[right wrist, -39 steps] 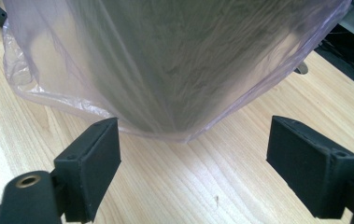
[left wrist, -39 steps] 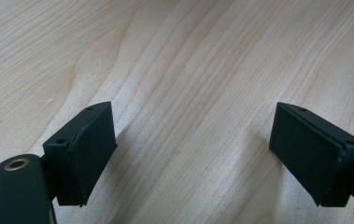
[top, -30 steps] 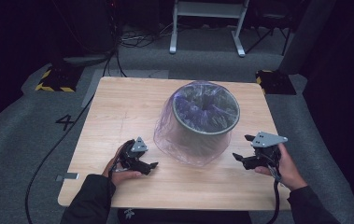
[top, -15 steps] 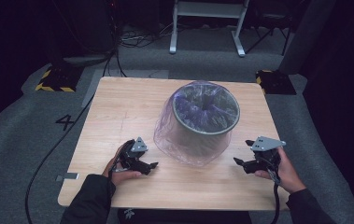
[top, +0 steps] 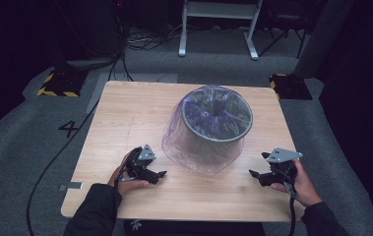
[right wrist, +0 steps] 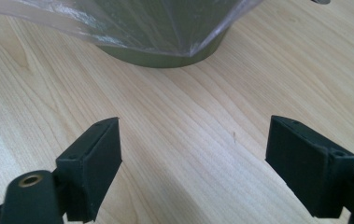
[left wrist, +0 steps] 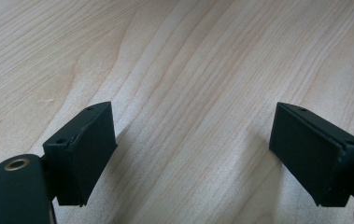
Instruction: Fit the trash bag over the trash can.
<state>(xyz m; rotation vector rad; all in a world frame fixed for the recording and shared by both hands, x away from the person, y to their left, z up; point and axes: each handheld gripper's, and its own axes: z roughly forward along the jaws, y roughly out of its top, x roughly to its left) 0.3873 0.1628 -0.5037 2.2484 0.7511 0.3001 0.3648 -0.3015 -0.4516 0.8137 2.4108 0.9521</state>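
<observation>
A round grey-green bin [top: 217, 129] lined with a thin purple plastic bag [top: 199, 157] stands at the middle of the wooden table [top: 125, 113]. The bag hangs loosely over the rim and down the front. My left gripper [top: 158, 175] rests on the table in front and to the left of the bin, open, with bare wood between its jaws [left wrist: 193, 154]. My right gripper [top: 255, 177] sits low at the front right, open and holding nothing. In the right gripper view the bin's base [right wrist: 165, 58] and the bag's hanging edge [right wrist: 132, 23] lie just ahead.
The table's front edge [top: 174, 216] runs close under both hands. Grey carpet surrounds the table, with a white frame stand [top: 218, 24] behind, a black cable [top: 56, 157] on the left floor, and yellow-striped blocks [top: 56, 83] near the back corners.
My right gripper has dropped lower and slid a little toward the table's front. The left gripper and the bin have stayed put.
</observation>
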